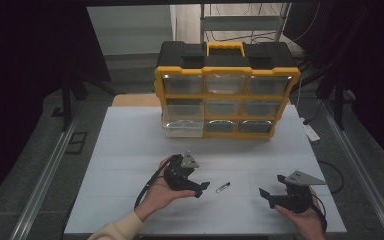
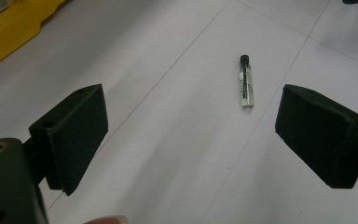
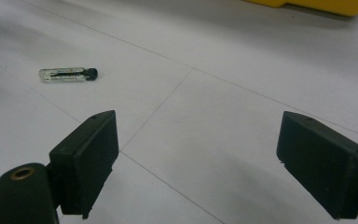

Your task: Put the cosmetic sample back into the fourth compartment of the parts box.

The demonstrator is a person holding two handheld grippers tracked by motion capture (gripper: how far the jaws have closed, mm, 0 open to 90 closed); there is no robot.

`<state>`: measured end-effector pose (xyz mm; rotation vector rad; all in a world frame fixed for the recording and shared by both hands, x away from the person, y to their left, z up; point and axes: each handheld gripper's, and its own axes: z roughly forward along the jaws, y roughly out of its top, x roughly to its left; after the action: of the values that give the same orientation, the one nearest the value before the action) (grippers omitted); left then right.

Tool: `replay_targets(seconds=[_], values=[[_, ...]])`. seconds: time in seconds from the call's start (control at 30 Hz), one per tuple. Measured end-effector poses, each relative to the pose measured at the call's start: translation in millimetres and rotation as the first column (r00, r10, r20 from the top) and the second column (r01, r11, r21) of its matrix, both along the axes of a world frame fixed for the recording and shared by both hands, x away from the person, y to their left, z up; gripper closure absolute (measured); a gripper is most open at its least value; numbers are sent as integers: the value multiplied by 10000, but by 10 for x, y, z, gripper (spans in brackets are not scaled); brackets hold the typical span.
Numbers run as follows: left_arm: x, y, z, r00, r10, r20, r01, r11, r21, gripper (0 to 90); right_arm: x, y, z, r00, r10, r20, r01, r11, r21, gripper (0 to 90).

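Your 2 black grippers, left gripper (image 1: 204, 188) and right gripper (image 1: 267, 196), both hang spread wide and empty. The small clear glass vial with a black cap (image 1: 222, 188) lies flat on the white table (image 1: 125, 150) between them, nearer your left.

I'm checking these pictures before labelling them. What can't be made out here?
- Drawer contents of the organizer, high view: too small and dim behind the clear fronts.
- Liquid level in the vial, left gripper view: too small to judge.
- Organizer, right gripper view: cut off by the top edge; a yellow strip remains.
- Person's forearms, high view: cut off by the bottom edge.
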<state>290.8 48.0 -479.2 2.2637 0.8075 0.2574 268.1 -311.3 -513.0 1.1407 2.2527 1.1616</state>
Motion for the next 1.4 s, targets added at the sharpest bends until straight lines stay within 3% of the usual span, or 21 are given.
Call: replay_targets(seconds=[0.93,1.4], values=[[86,-429,-79,9969,-675,-392,695,9962,525,101,-1,-2,-7,10000,-3,0,3,10000,-79,135],[106,-620,-92,9944,-982,-380,1006,9927,663,99,-2,-2,-9,10000,9,21,-9,9999,-168,135]])
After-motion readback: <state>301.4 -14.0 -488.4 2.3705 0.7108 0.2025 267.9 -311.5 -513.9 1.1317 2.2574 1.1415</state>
